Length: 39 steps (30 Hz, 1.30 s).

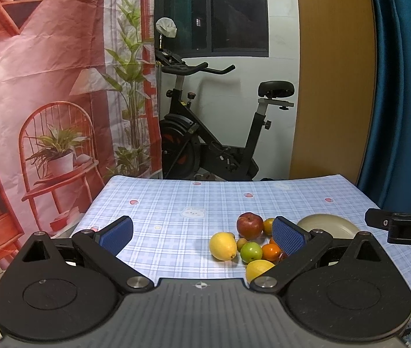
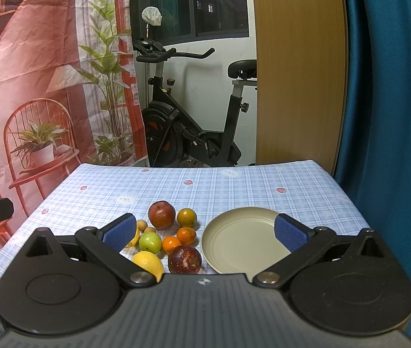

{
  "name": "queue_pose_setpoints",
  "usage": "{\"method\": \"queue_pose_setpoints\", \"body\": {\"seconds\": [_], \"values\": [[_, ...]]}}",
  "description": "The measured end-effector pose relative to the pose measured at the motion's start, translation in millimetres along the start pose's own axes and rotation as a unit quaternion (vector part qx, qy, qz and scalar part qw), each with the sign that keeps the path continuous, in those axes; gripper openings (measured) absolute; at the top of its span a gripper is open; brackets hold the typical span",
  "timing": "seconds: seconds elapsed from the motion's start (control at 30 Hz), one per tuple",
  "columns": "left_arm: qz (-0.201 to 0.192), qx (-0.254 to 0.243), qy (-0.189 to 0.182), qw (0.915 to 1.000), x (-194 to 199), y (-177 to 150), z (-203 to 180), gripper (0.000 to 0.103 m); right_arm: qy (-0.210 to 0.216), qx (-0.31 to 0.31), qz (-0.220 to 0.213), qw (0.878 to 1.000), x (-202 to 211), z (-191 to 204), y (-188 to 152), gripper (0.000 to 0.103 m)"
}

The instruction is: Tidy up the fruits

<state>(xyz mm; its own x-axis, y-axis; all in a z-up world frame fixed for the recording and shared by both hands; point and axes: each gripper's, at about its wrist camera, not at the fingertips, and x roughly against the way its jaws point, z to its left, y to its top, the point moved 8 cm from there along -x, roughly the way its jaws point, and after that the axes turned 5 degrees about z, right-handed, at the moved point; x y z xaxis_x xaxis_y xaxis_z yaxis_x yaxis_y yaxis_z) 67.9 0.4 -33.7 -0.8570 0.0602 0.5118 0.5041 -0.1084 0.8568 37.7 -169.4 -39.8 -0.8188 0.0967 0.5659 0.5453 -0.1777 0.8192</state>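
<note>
Fruit (image 2: pixel 170 239) sits heaped on my tablecloth (image 2: pixel 234 191) just left of the bare plate (image 2: pixel 243 240), nothing sorted, while my left gripper (image 1: pixel 202 236) and right gripper (image 2: pixel 204 233) gape wide, holding nothing.

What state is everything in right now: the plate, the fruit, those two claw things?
Plate: empty, flat on the table.
Fruits: clustered on the cloth left of the plate, none on it.
Left gripper: open, holding nothing.
Right gripper: open, holding nothing.
</note>
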Motion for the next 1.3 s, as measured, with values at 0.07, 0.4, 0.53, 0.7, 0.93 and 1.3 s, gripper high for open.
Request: {"method": "queue_pose_setpoints", "body": {"seconds": [0.07,0.4,0.53,0.7,0.93,1.3], "values": [[0.0,0.0,0.0,1.0,-0.3,0.0,-0.6,0.103,0.0,0.0,0.0,1.0,0.1,0.1,-0.2,0.103],[0.001,0.001,-0.002,1.0,-0.8,-1.1,-0.2,0.103,-0.001,0.0,0.0,1.0,0.2,0.9,-1.2,0.103],[0.001,0.001,-0.002,1.0,-0.9,-1.3,-0.1,0.103,-0.001,0.0,0.001,1.0,0.3,1.2,-1.1,0.103],[0.001,0.002,-0.002,1.0,-0.9,-1.6,0.0,0.103,-0.001,0.001,0.0,1.0,0.4,1.4,-1.4,0.103],[0.001,0.002,-0.002,1.0,-1.0,-1.8,0.1,0.103,0.0,0.001,0.0,1.0,0.5,1.5,-1.5,0.103],[0.003,0.007,-0.004,1.0,-0.7,-4.0,-0.7,0.103,-0.002,0.001,0.002,1.0,0.0,2.4,-2.6,0.103]]}}
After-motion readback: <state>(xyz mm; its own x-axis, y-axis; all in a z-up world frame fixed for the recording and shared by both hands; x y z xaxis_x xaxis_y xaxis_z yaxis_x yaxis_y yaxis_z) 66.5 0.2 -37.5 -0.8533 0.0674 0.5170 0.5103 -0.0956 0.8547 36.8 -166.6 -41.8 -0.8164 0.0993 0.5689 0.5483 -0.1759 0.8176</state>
